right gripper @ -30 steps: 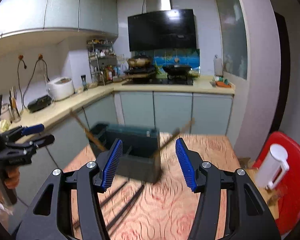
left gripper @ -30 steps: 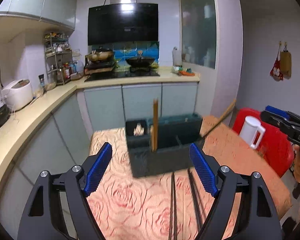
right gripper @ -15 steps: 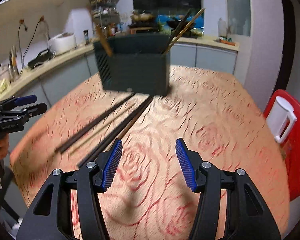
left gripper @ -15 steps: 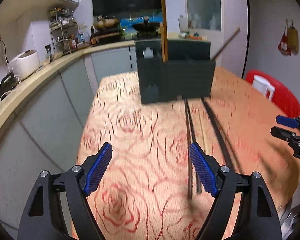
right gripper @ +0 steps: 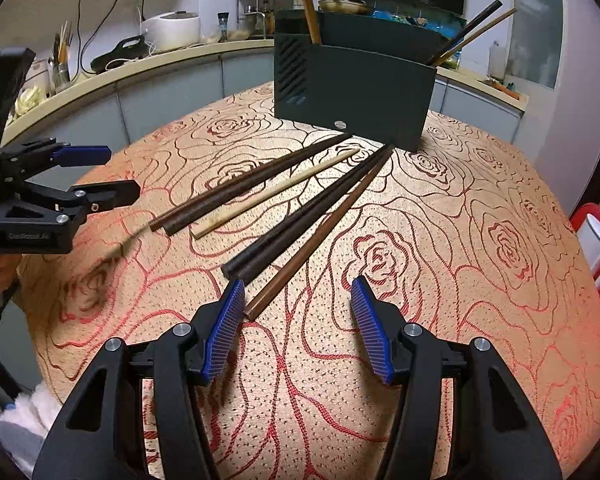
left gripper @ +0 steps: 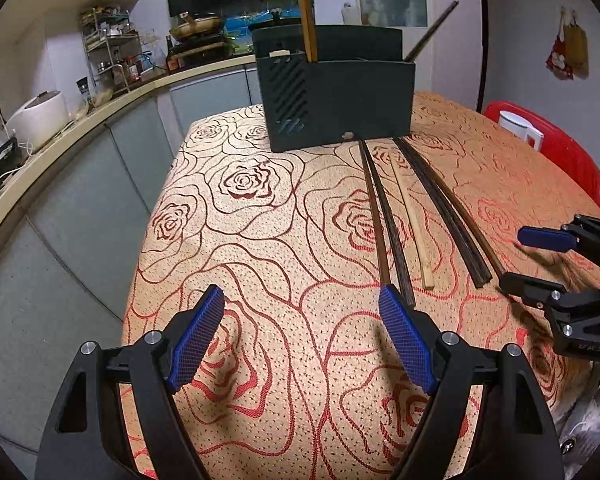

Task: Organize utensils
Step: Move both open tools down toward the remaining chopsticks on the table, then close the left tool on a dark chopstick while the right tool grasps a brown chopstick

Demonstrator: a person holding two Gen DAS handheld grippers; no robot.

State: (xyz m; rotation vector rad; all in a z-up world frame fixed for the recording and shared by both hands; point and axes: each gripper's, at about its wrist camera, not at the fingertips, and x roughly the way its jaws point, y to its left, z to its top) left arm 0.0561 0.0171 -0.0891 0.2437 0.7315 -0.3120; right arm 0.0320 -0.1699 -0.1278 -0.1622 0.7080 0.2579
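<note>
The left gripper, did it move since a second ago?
Yes. The left gripper dropped toward the table: the dark utensil holder now sits higher in its view, and chopsticks lie just ahead.

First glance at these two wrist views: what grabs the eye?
The loose chopsticks, dark ones and one pale, fanned on the rose-patterned tablecloth in front of the dark green utensil holder, which already has a few sticks standing in it. Both grippers, left gripper and right gripper, hover open and empty near the sticks' near ends.
</note>
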